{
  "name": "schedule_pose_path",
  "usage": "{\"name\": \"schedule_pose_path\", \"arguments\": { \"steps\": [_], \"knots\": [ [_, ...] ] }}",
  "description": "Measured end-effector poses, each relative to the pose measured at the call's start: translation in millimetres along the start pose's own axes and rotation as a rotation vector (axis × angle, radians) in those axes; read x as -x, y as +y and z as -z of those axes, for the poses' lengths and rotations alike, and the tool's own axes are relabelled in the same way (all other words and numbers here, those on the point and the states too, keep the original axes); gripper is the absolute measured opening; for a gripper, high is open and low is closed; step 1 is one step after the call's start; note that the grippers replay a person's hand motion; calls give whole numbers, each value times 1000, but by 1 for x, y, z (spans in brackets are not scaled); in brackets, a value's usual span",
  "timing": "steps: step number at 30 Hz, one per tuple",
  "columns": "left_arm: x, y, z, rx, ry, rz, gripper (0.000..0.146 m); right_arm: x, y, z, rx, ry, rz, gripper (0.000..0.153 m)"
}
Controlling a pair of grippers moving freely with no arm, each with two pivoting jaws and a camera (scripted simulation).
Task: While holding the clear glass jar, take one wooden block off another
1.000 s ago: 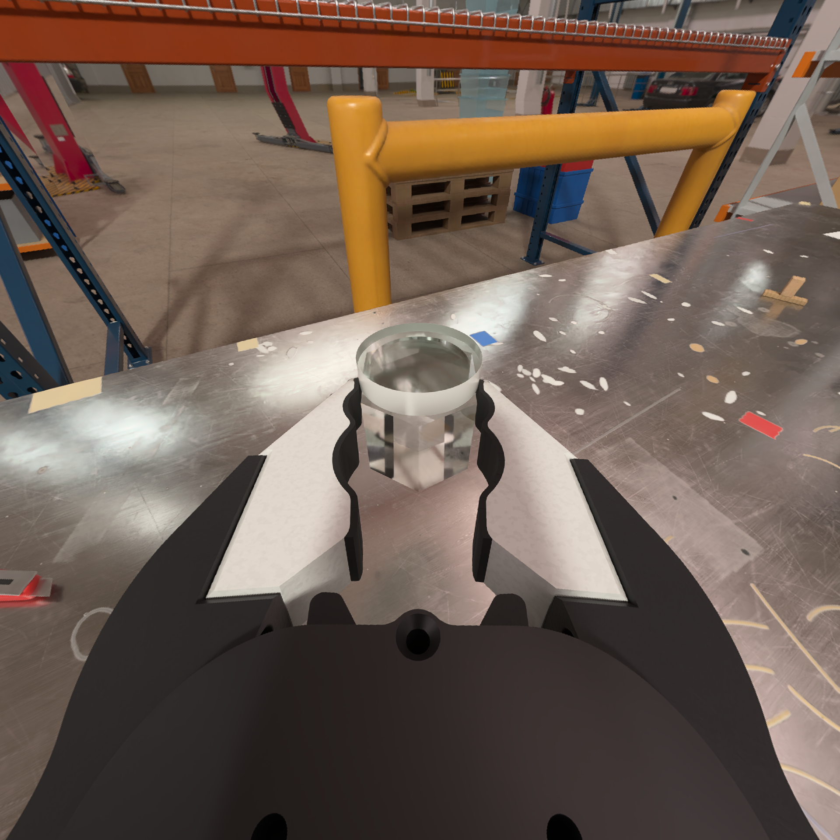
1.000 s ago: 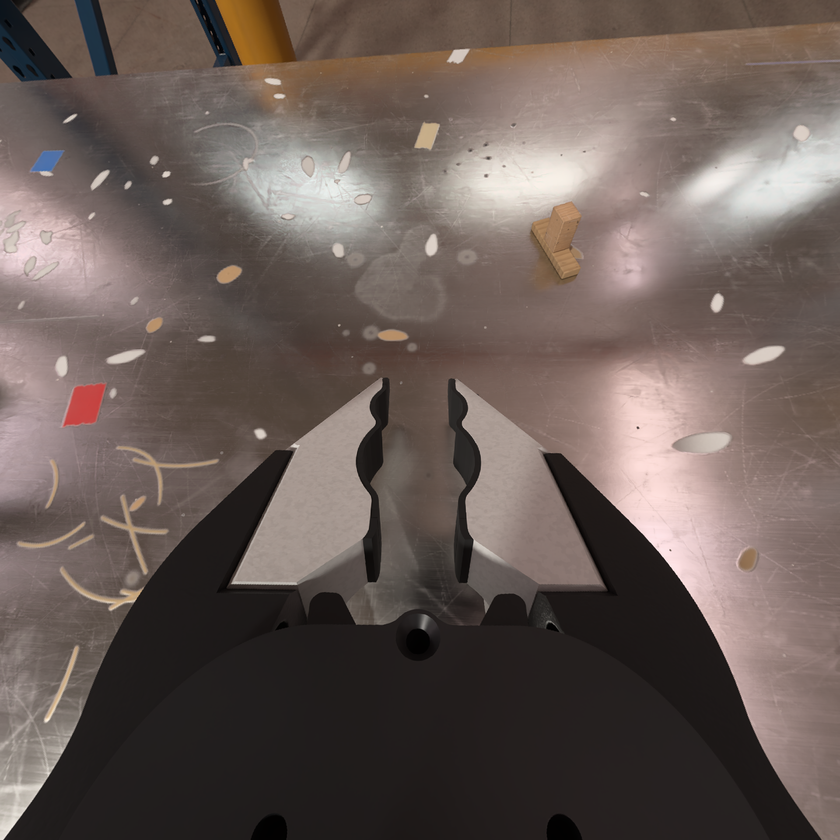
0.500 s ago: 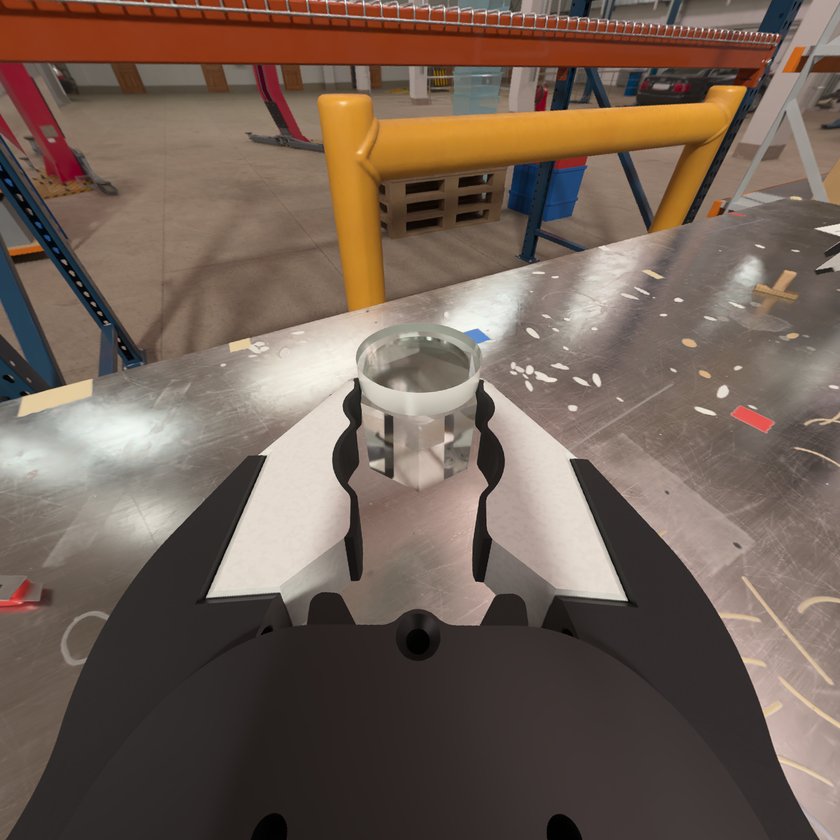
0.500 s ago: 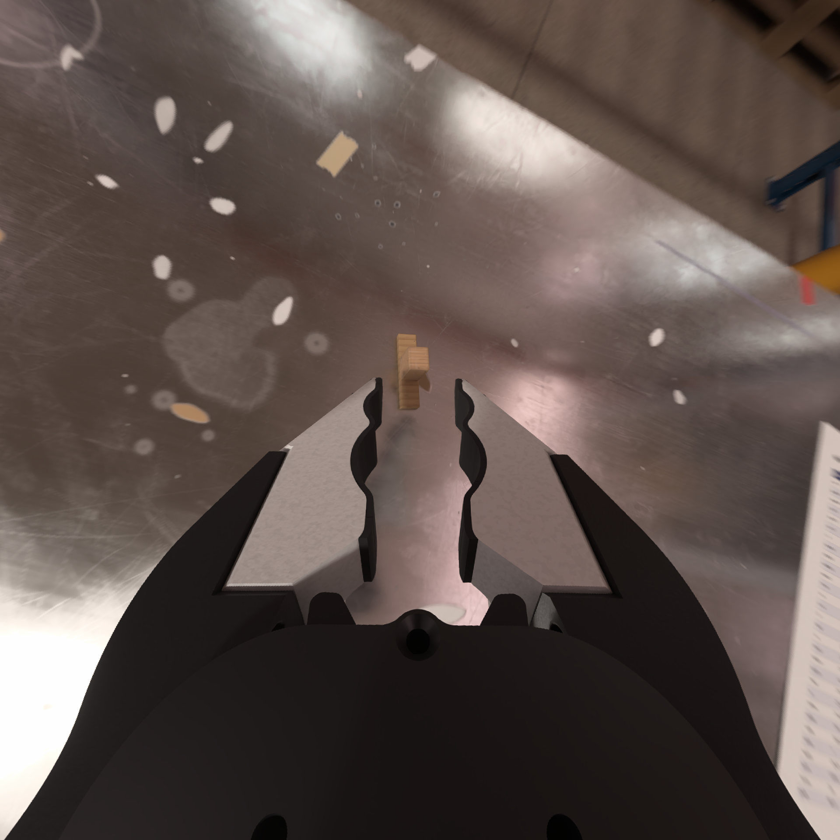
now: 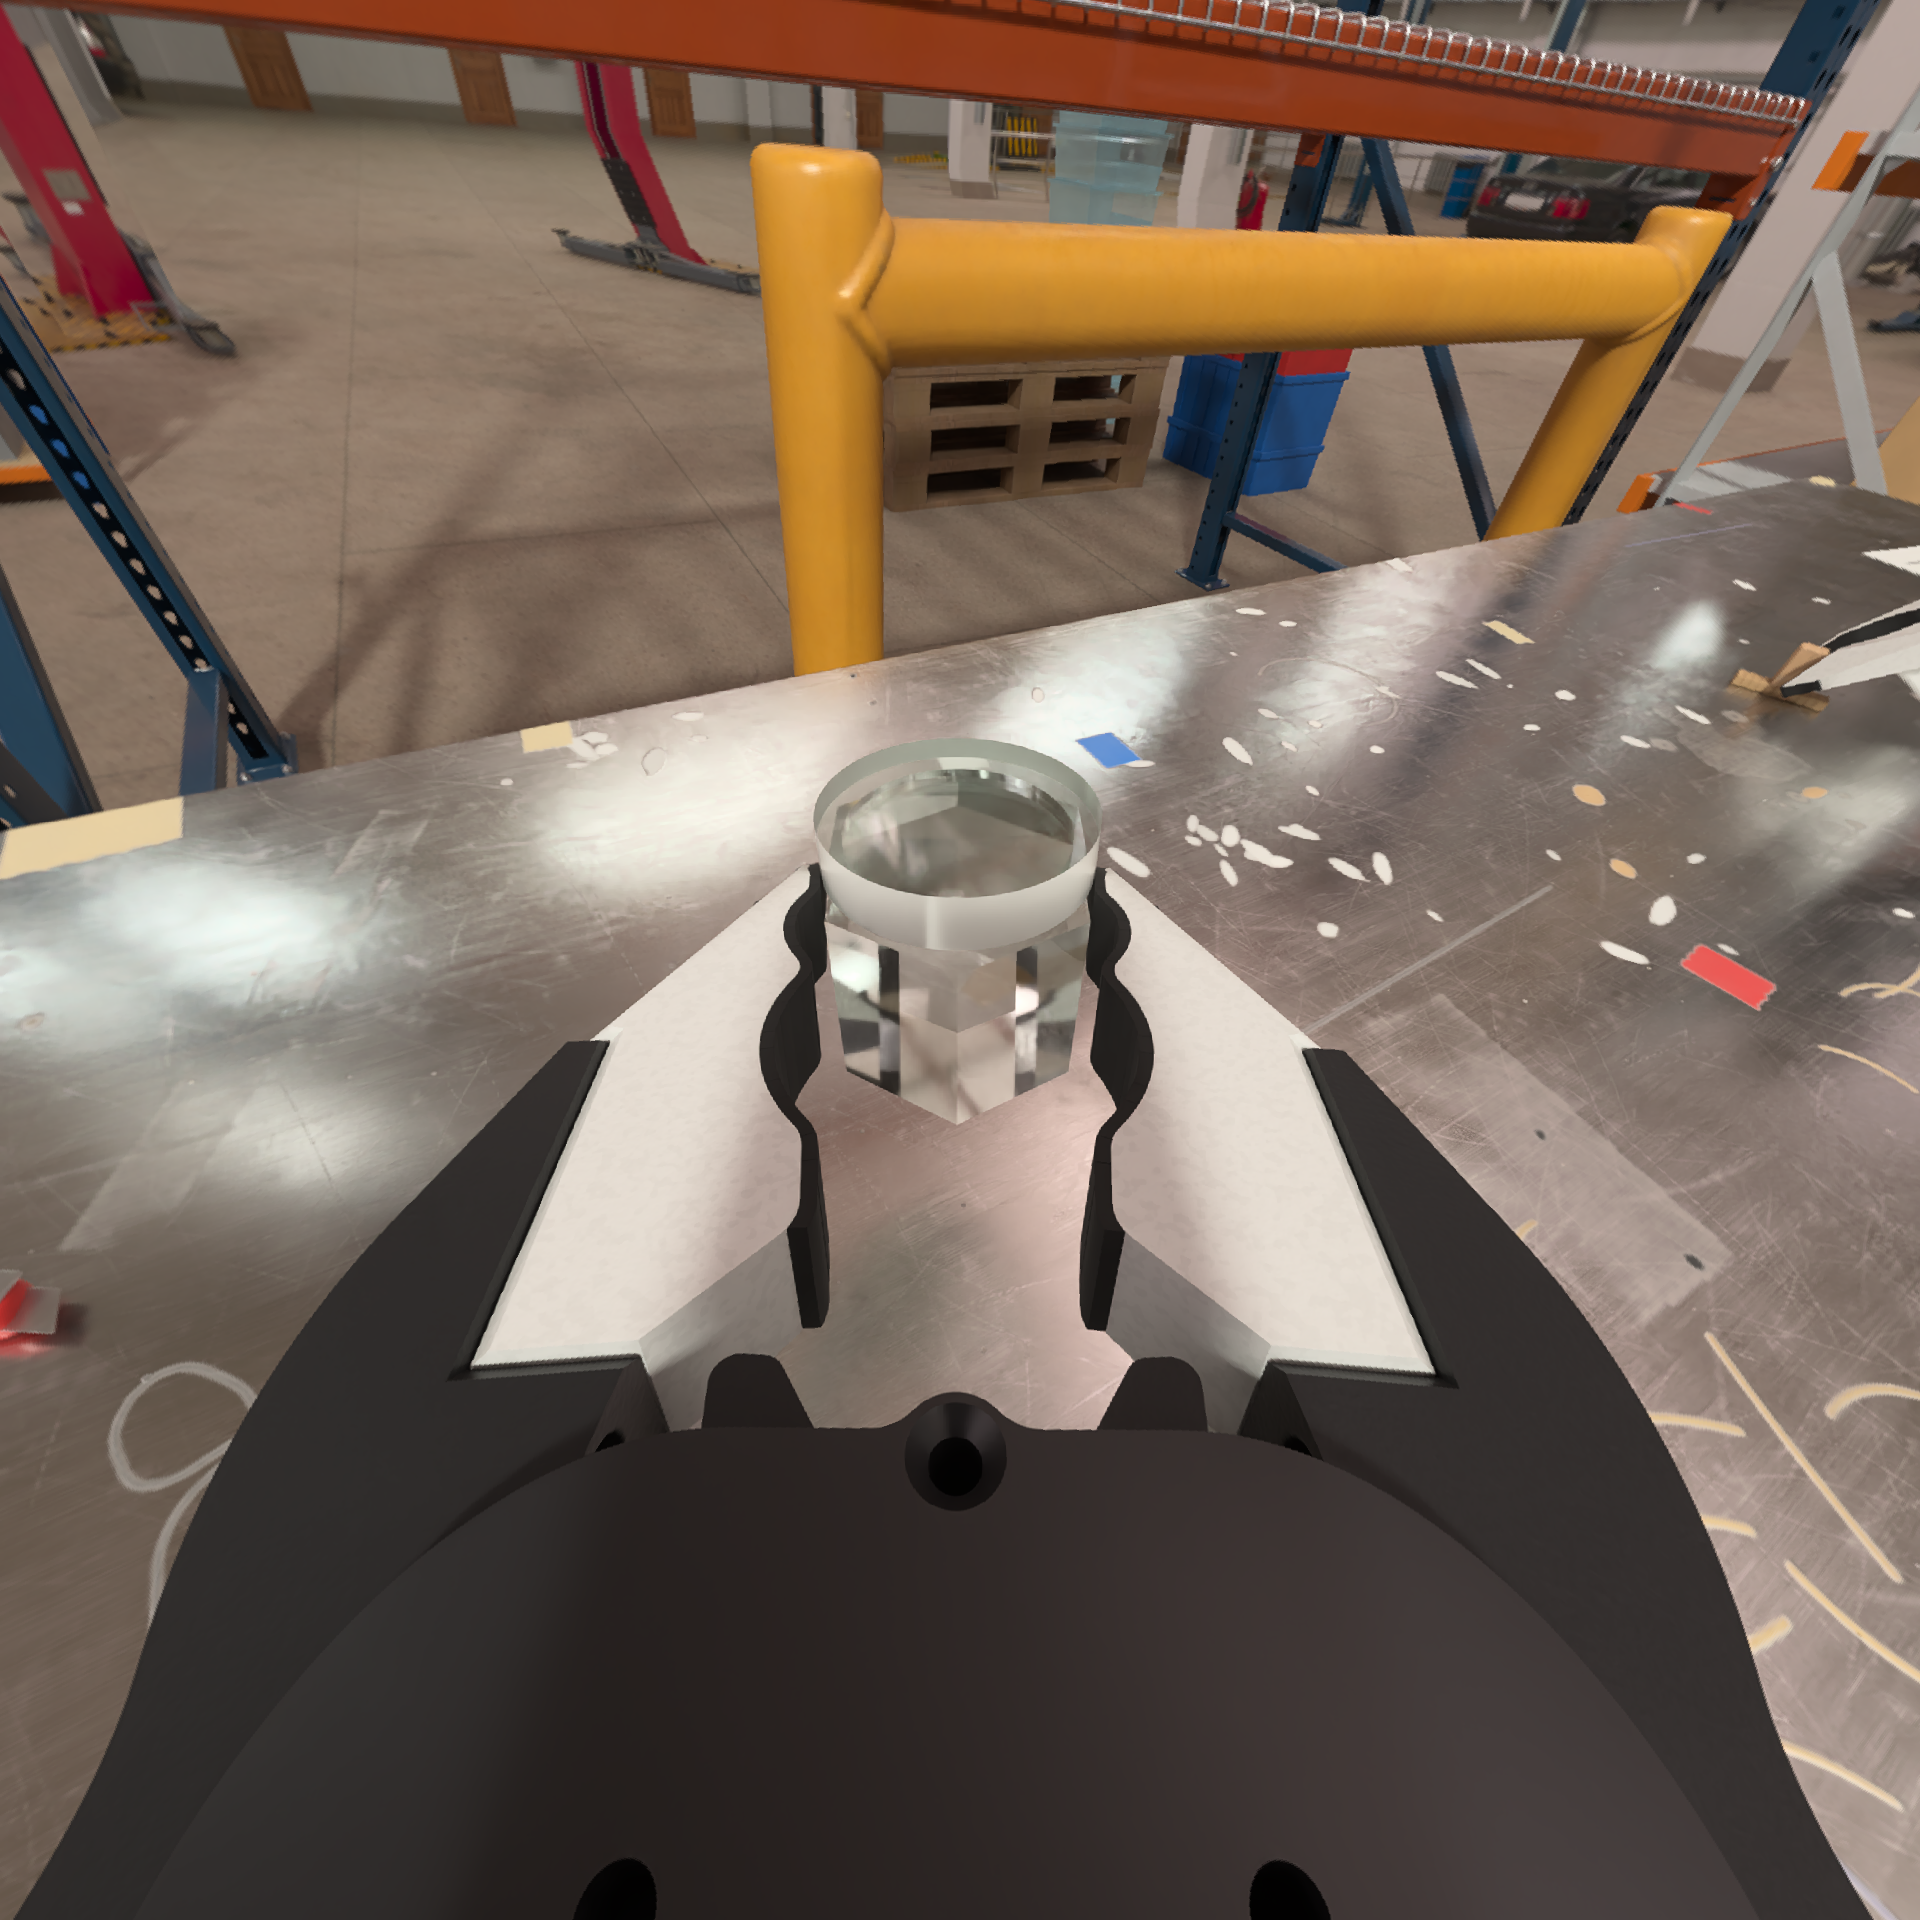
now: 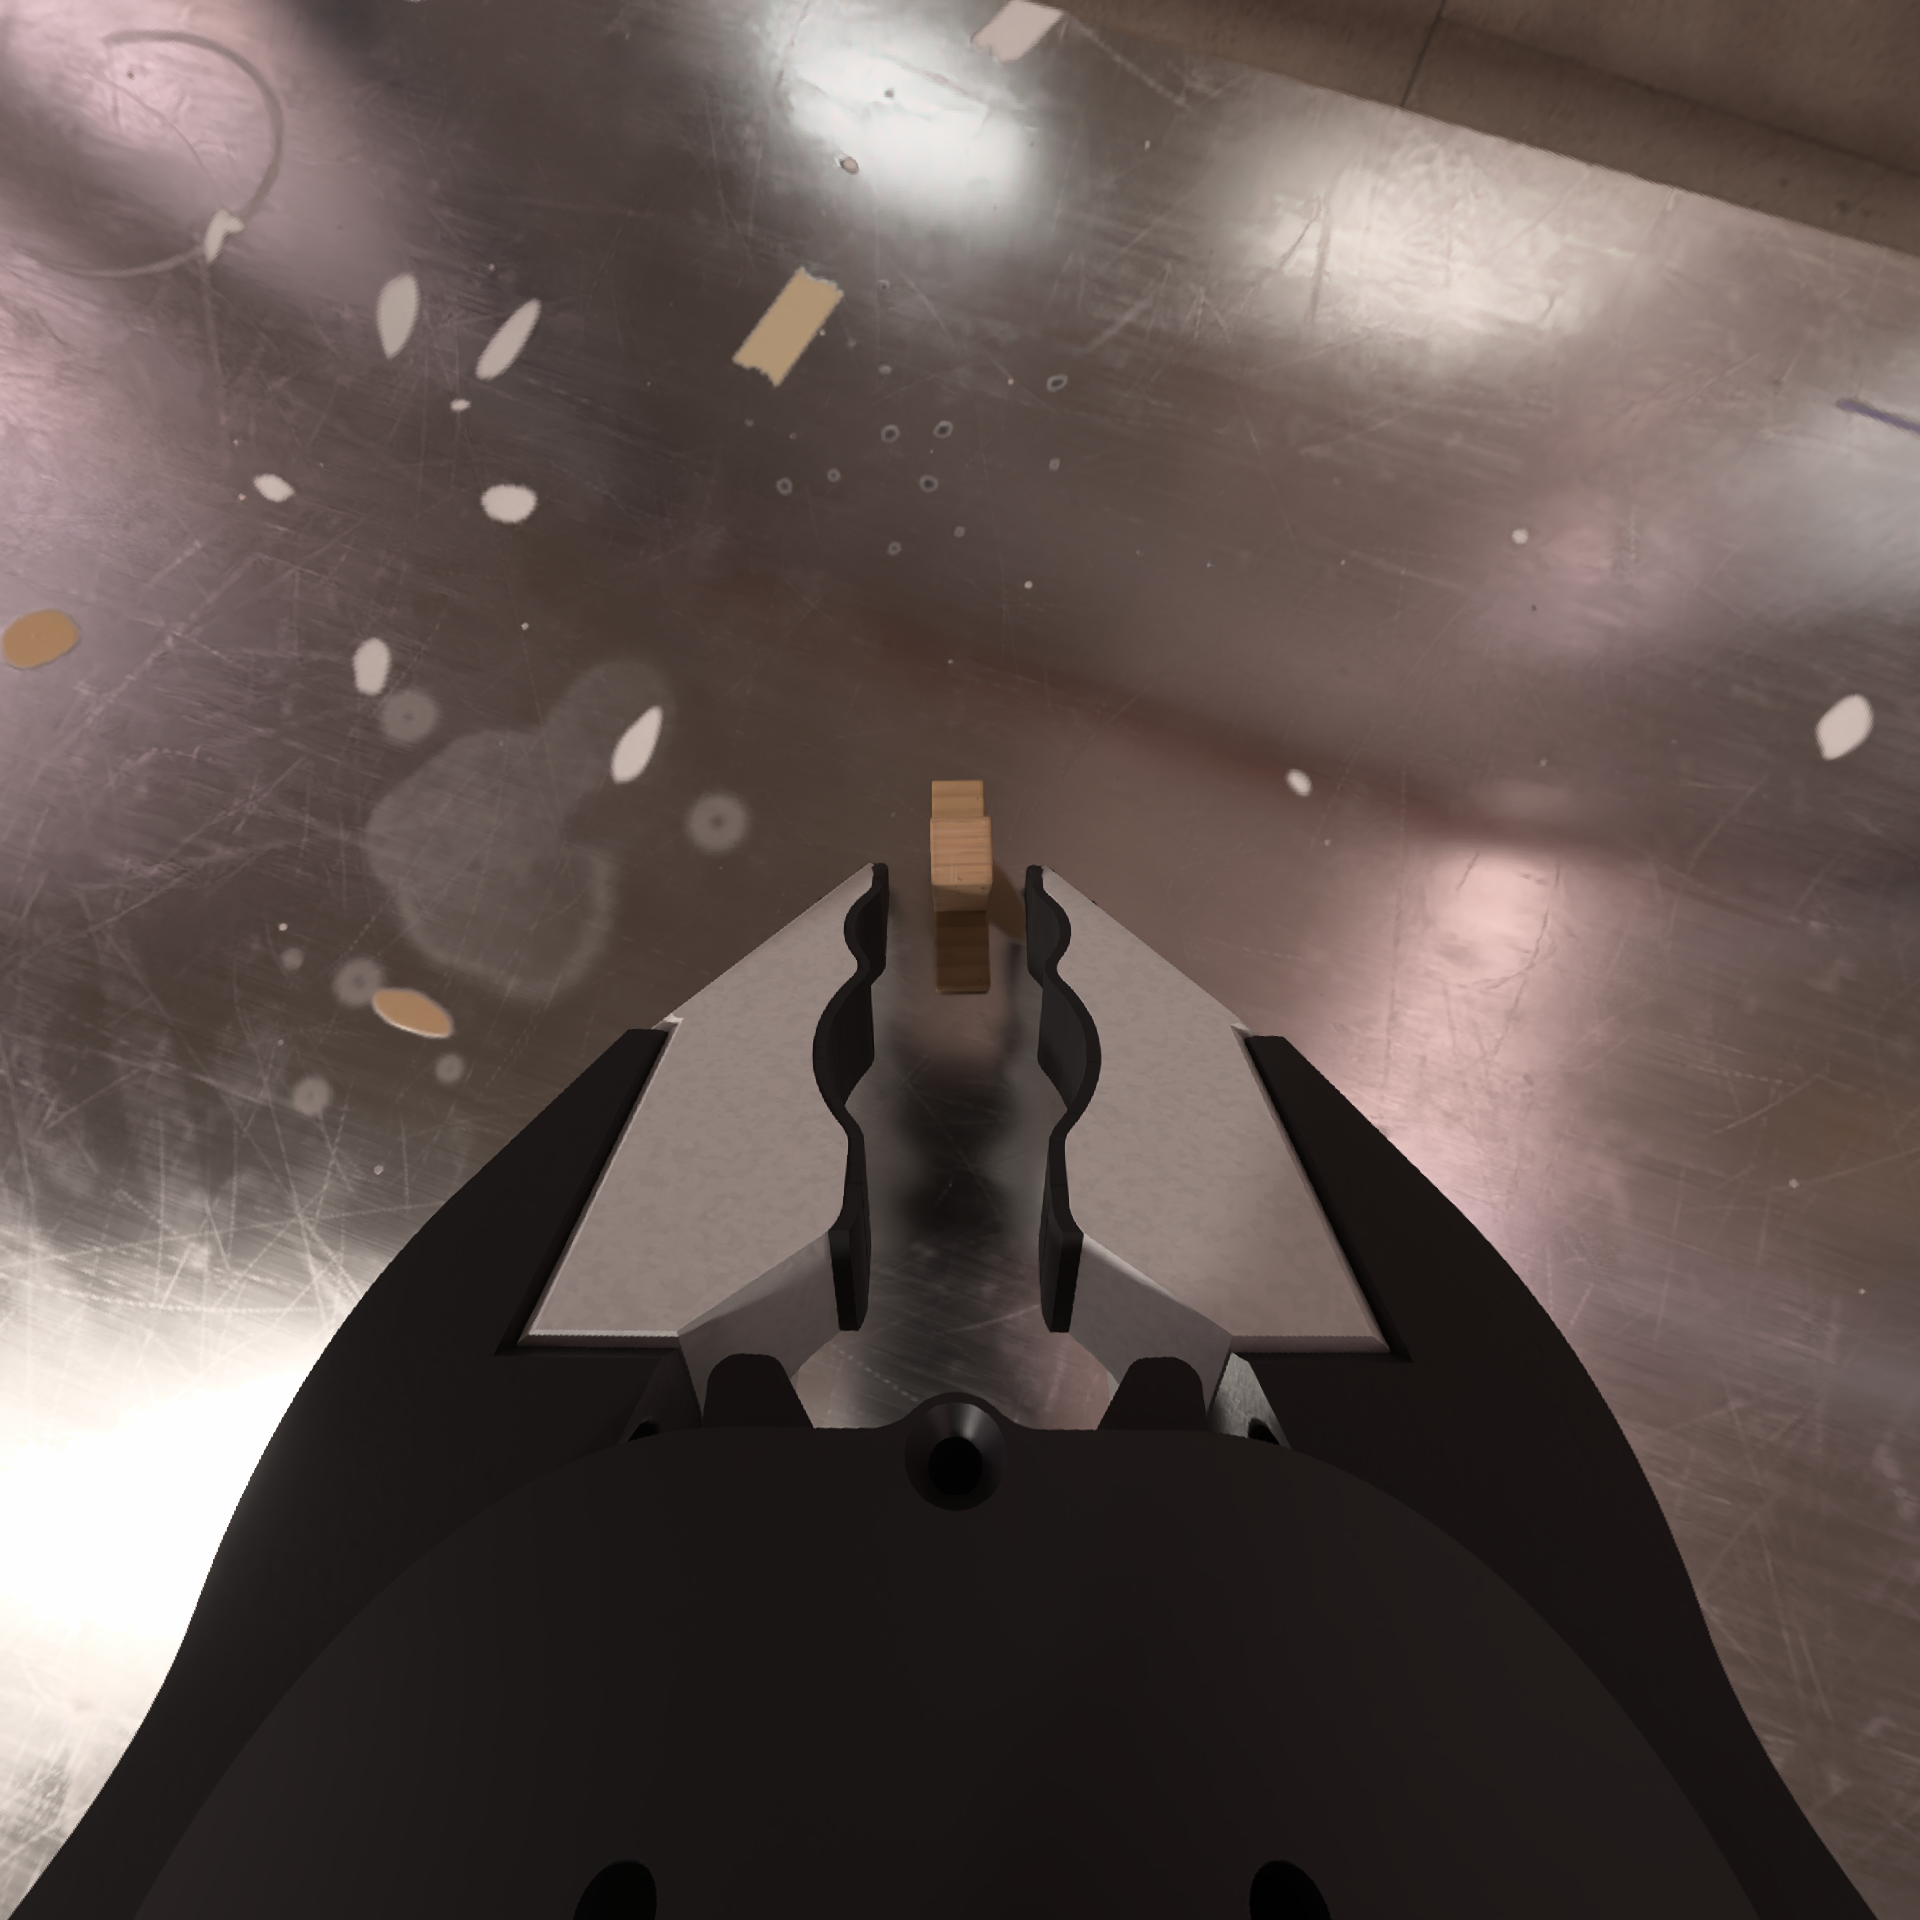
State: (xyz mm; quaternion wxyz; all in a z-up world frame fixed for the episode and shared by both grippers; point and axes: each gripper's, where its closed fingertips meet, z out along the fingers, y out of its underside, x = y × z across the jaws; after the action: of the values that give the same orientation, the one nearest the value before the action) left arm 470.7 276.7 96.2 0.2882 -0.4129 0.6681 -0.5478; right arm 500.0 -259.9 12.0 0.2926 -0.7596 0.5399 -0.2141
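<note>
The clear glass jar (image 5: 956,1018) with its round lid is clamped between my left gripper's (image 5: 956,894) fingers, held above the metal table (image 5: 416,987). The wooden blocks (image 6: 961,852), one small tan block on another, stand on the table (image 6: 1351,623) between my right gripper's (image 6: 957,878) fingertips. The right jaws are open, with a gap on each side of the blocks. How the two blocks sit on each other is hard to tell from here. In the left wrist view the blocks (image 5: 1777,681) and the right gripper's fingers (image 5: 1860,655) show at the far right.
A yellow guard rail (image 5: 1247,281) stands just beyond the table's far edge, with a pallet (image 5: 1018,431) and blue racking behind. Flat tape pieces, red (image 5: 1725,977), blue (image 5: 1107,748) and tan (image 6: 787,327), and paint spots mark the tabletop.
My right gripper has swung round and moved forward until its open fingertips straddle the blocks. It has entered the left wrist view at the right edge. The left gripper keeps hold of the jar.
</note>
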Motion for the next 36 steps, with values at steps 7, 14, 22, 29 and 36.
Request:
{"name": "schedule_pose_path", "arguments": {
  "steps": [7,14,22,29,36],
  "knots": [
    [4,3,-1,14,9,56,50,-3,-6,1,-21,20,42,16],
    [3,2,-1,9,9,48,50,4,-10,6,-35,-22,60,10],
    [6,2,-1,14,-4,38,50,154,-30,72,-119,-335,282,10],
    [0,1,2,18,24,47,50,318,-4,68,-124,-604,493,10],
    [0,0,4,20,25,44,50,364,-1,43,-97,-663,528,10]
  ]
}}
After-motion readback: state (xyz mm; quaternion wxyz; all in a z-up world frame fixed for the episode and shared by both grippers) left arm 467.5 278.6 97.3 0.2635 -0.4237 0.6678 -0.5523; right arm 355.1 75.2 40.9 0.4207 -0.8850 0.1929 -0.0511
